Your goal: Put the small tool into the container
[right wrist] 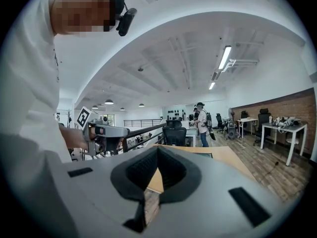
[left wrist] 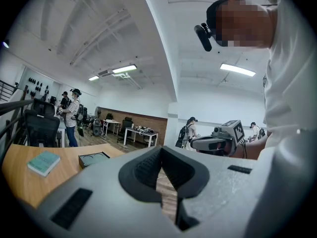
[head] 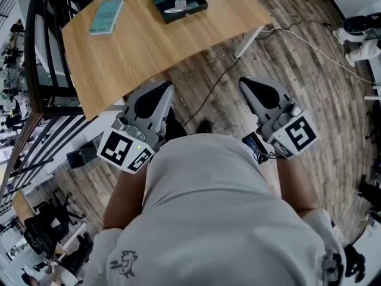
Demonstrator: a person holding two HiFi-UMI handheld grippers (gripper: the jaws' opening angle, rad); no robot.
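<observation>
Looks basically done, with small tool (head: 177, 6) lying inside container (head: 193, 5) on table (head: 137, 46), left gripper (head: 166, 90) and right gripper (head: 245, 83) both closed on nothing, held low by the torso, well apart from table.

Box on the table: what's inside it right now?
A small silvery object lies on the dark floor of the box, toward its near wall. It is too small to identify, and anything beneath it is covered.
</observation>
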